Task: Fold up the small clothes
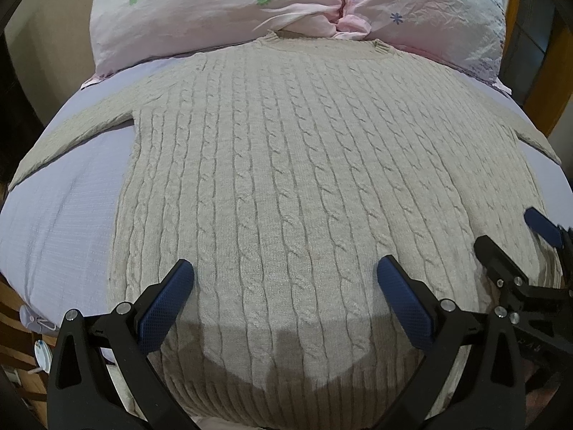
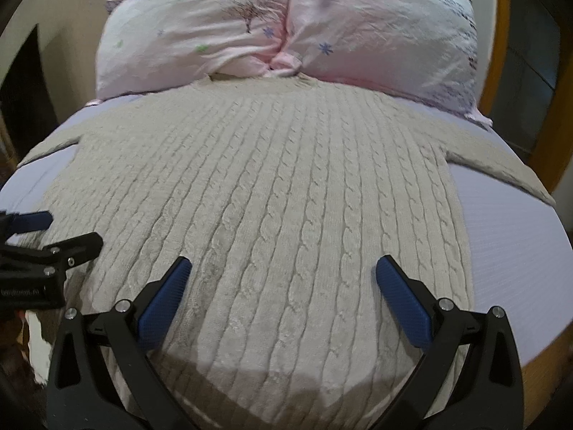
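A beige cable-knit sweater [image 1: 304, 165] lies flat on a lilac bed sheet [image 1: 61, 215], neck away from me, both sleeves spread out sideways. It also shows in the right wrist view [image 2: 272, 186]. My left gripper [image 1: 285, 270] is open and empty, hovering over the sweater's lower body. My right gripper [image 2: 283, 267] is open and empty too, over the lower body further right. The right gripper shows at the right edge of the left wrist view [image 1: 508, 236]; the left gripper shows at the left edge of the right wrist view [image 2: 68, 229].
A pink floral duvet or pillows [image 1: 286, 3] is bunched just behind the sweater's neck. The lilac sheet [image 2: 508, 251] shows bare right of the sweater. A wooden frame [image 2: 555, 136] stands at the far right. The bed's near edge drops off below the hem.
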`<state>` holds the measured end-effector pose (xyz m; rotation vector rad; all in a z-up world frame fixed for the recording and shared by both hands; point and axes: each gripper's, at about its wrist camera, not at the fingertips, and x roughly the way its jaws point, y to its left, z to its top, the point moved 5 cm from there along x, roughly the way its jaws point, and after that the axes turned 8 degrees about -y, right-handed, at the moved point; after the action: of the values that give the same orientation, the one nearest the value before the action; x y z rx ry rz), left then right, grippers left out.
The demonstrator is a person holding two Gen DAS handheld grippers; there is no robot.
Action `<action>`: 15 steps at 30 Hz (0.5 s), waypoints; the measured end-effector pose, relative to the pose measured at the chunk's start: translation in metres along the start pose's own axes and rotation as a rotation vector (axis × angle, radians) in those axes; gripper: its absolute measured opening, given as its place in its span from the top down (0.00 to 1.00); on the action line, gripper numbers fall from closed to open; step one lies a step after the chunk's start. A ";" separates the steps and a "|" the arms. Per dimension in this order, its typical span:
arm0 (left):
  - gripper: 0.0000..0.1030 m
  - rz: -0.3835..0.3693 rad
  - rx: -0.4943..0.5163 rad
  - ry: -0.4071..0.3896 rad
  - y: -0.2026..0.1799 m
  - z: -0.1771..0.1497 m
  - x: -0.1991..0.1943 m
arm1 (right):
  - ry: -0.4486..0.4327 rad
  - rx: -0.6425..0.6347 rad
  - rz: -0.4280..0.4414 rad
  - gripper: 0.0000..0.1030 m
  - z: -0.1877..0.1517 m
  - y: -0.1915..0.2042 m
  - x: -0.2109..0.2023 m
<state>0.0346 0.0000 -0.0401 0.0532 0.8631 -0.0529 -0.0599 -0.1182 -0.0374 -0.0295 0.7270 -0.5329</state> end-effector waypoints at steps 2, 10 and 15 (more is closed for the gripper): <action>0.01 -0.022 0.012 0.019 0.000 -0.001 -0.001 | -0.006 0.040 0.029 0.02 0.006 -0.012 -0.004; 0.01 -0.175 -0.137 -0.194 0.049 0.039 -0.028 | -0.097 0.697 -0.250 0.12 0.041 -0.267 -0.027; 0.01 -0.282 -0.203 -0.254 0.074 0.056 -0.024 | -0.050 1.081 -0.314 0.49 0.013 -0.392 -0.015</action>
<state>0.0666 0.0706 0.0168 -0.2616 0.6130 -0.2313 -0.2390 -0.4527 0.0627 0.8575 0.3105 -1.1666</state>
